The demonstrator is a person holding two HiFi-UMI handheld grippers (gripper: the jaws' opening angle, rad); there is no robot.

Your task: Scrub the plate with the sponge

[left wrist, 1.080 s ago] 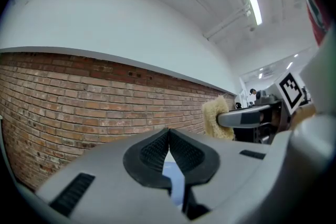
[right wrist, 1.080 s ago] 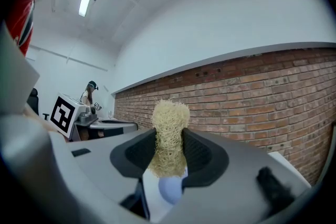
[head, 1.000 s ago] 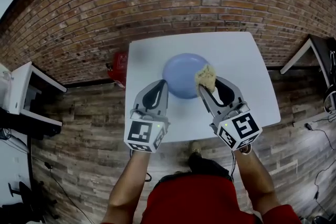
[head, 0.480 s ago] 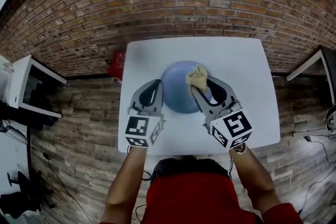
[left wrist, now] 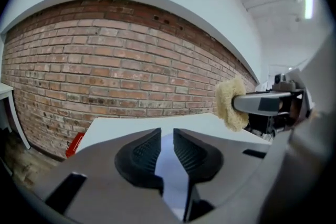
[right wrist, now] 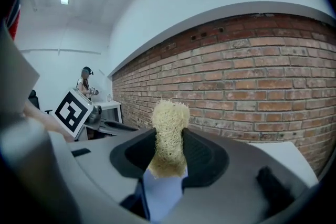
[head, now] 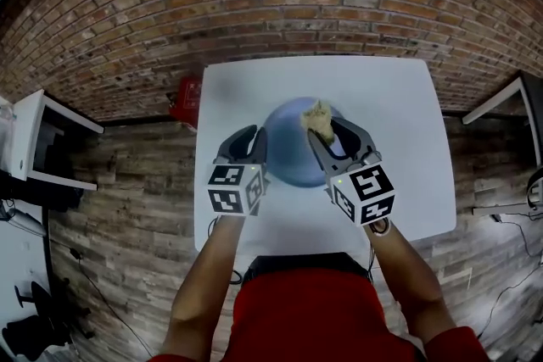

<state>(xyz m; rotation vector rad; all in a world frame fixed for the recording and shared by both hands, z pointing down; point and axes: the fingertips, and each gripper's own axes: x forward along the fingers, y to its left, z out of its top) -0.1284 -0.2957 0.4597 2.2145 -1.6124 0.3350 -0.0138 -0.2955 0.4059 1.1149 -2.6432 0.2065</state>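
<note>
A round blue plate (head: 288, 157) lies in the middle of the white table (head: 390, 97). My right gripper (head: 327, 130) is shut on a yellow fibrous sponge (head: 320, 121), which rests on the plate's far part. In the right gripper view the sponge (right wrist: 169, 134) stands pinched between the dark pads, with the plate (right wrist: 160, 191) below. My left gripper (head: 254, 138) is at the plate's left rim and its jaws are opening. In the left gripper view a narrow gap (left wrist: 166, 136) shows between the pads, with the blue plate (left wrist: 168, 170) in it. The sponge (left wrist: 231, 104) shows at the right.
A brick wall runs behind the table. A red object (head: 184, 102) stands on the wooden floor by the table's far left corner. A white shelf unit (head: 38, 153) is at the left and a white desk (head: 501, 97) at the right. A person (right wrist: 84, 82) stands far off.
The right gripper has carried the sponge leftward, from the plate's right edge toward its far middle. The left gripper stays at the plate's left rim.
</note>
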